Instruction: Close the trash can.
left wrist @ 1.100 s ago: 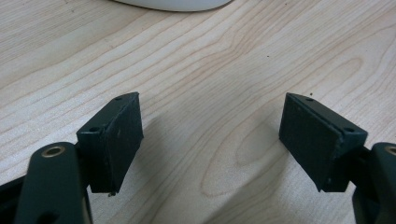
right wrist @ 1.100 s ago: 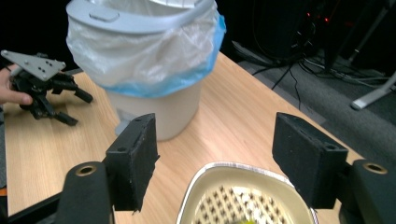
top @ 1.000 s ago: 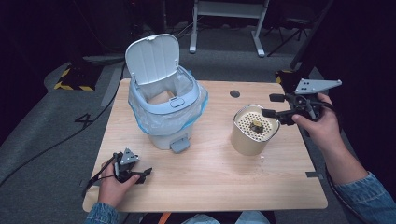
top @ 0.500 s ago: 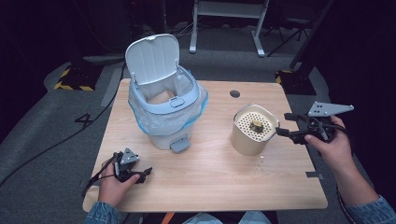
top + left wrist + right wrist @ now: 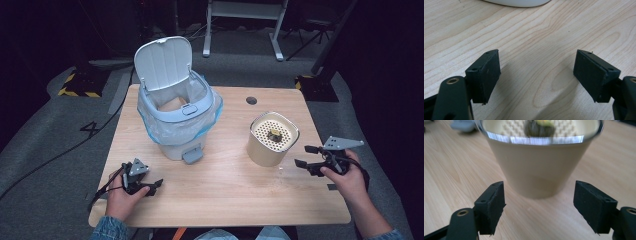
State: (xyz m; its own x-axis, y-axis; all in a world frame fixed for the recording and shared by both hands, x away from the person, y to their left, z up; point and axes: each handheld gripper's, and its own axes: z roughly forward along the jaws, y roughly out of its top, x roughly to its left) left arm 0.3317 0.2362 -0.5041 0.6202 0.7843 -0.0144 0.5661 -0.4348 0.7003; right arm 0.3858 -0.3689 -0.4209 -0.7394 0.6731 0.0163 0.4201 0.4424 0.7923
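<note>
Grippers sit at either lower corner of the high view. At lower left the left gripper (image 5: 155, 184) rests low on the wooden table (image 5: 225, 195), jaws pointing right along the tabletop; its own view shows them spread wide with nothing but bare wood between them, so it is released. Upper left of centre stands the grey pedal bin (image 5: 176, 120), lid tipped up and back, with a blue liner bag (image 5: 214, 116) folded over its rim. Right of centre stands the beige cup (image 5: 272, 140), upright, long axis vertical, mouth up; a perforated insert (image 5: 272, 135) sits in its mouth with a small dark lump on it. At lower right the right gripper (image 5: 306, 156) points left at the cup, near it but apart. Its jaws have just been opening, stand wide, and hold nothing; in the right gripper view the cup (image 5: 541, 170) stands just beyond the pads (image 5: 495, 205), untouched.
</note>
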